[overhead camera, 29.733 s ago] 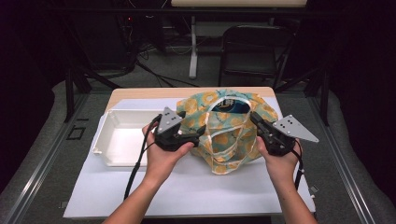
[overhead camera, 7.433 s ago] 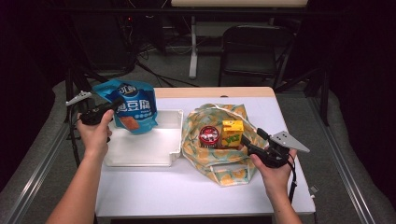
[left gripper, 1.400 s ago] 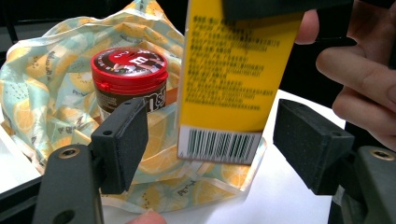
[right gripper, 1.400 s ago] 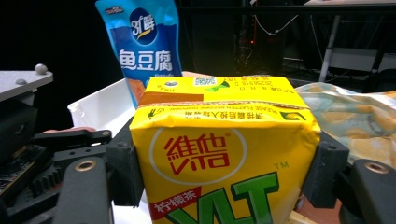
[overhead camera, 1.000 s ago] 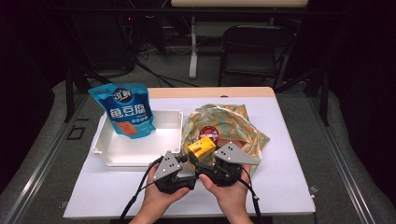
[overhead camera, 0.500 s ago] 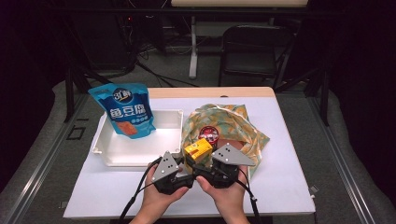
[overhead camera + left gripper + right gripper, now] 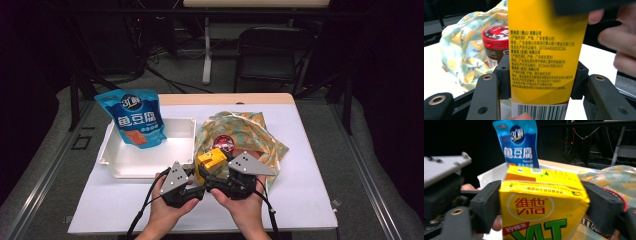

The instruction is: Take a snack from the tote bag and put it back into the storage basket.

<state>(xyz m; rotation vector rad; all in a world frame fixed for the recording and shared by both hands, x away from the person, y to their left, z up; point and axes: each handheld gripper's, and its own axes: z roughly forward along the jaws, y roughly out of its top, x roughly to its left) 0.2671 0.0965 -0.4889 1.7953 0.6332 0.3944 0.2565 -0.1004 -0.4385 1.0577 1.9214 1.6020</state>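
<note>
Gripping the yellow drink carton (image 7: 212,160) from both sides, the left gripper (image 7: 196,183) and right gripper (image 7: 214,181) meet low in the frame's centre. Left jaws have just been closing, right jaws easing wider. Bare table (image 7: 310,200) lies lower right.

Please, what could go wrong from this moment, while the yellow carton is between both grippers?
1. The yellow carton sits between both pairs of jaws. The right gripper has just been opening and the left gripper closing. If the left grip is still weak, the carton may drop onto the red-lidded jar.
2. The left jaws hold the carton near its barcode end, so it might tilt.
3. A hard squeeze could dent it.
</note>
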